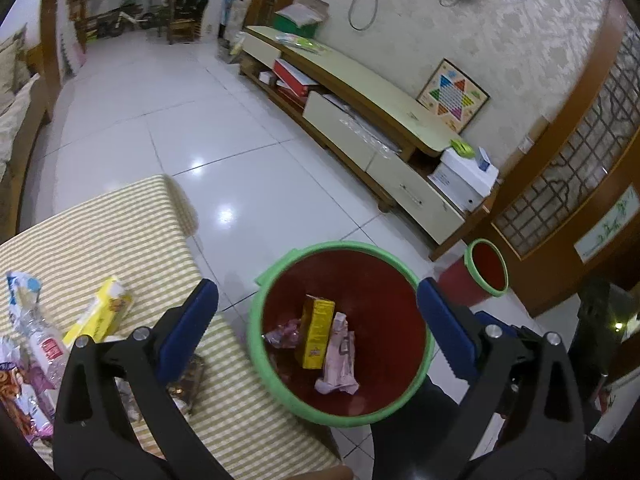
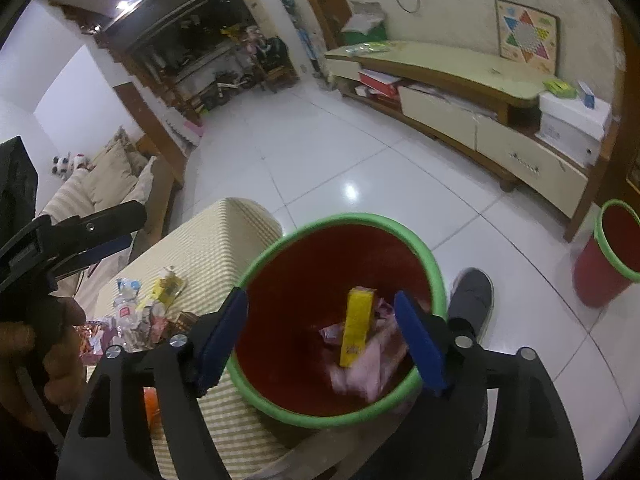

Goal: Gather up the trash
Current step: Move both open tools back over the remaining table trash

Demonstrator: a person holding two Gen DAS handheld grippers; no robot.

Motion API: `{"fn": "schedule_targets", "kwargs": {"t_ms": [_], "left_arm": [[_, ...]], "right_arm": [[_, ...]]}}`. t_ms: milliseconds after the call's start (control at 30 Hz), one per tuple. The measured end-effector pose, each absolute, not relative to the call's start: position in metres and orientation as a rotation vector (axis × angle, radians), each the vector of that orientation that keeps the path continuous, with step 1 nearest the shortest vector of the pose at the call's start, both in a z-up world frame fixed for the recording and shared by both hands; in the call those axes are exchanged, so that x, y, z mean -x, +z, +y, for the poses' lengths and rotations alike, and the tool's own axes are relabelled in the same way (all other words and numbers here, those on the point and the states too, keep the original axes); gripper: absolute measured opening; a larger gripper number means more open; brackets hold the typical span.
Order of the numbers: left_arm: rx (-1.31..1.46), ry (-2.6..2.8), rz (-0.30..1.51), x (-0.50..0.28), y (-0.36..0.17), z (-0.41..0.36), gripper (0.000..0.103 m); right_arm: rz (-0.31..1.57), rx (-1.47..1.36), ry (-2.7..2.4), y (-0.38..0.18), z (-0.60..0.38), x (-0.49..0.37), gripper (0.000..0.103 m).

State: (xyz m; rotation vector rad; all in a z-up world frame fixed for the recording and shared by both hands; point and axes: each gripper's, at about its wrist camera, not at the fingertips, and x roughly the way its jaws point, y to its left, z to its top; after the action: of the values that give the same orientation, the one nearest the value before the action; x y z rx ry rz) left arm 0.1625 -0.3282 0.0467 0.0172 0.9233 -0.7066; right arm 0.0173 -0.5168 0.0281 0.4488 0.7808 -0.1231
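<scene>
**Both tongs open over the bin, more litter waiting on the table**

The left gripper (image 1: pixel 318 322) hangs with its blue pads spread as wide as they go, nothing between them. Straight below its tips sits the red bin with the green rim (image 1: pixel 340 422), holding a yellow carton (image 1: pixel 316 332) and pink wrappers (image 1: pixel 340 354). The right gripper (image 2: pixel 320 334) is also apart and empty, aimed down into the same bin; the carton and wrappers look blurred in its view, so they may be just settling.

The trash left to collect lies to the left of the left tongs, on the striped tablecloth (image 1: pixel 120 224): a yellow pack (image 1: pixel 102 312), a clear plastic bottle (image 1: pixel 42 344) and crumpled wrappers (image 1: pixel 20 392) at the table's near edge.

To do this step well, I judge each tong should swing clear of the rim before heading back, approach one piece at a time, and close on the firm yellow pack across its narrow side, as loose film may slip.
</scene>
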Motion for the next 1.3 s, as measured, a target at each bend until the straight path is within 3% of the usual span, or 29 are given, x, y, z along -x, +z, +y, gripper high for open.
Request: {"fn": "schedule_targets", "kwargs": {"t_ms": [333,900,1300], "left_arm": [[0.020,-0.616,0.888,-0.158,0.063,-0.265,0.097],[0.152,-0.335,0.863,-0.128,0.063,-0.063,0.097],[0.248,-0.248,0.870,-0.114,0.044,0.007,0.097]], "right_arm": [[0.772,-0.384,-0.028,0.047,-0.460,-0.043,0.077],[0.787,-0.228,0.194,0.060,-0.297,-0.082,0.082],[0.808,-0.151,0.190,0.051,-0.245,-0.083,0.093]]}}
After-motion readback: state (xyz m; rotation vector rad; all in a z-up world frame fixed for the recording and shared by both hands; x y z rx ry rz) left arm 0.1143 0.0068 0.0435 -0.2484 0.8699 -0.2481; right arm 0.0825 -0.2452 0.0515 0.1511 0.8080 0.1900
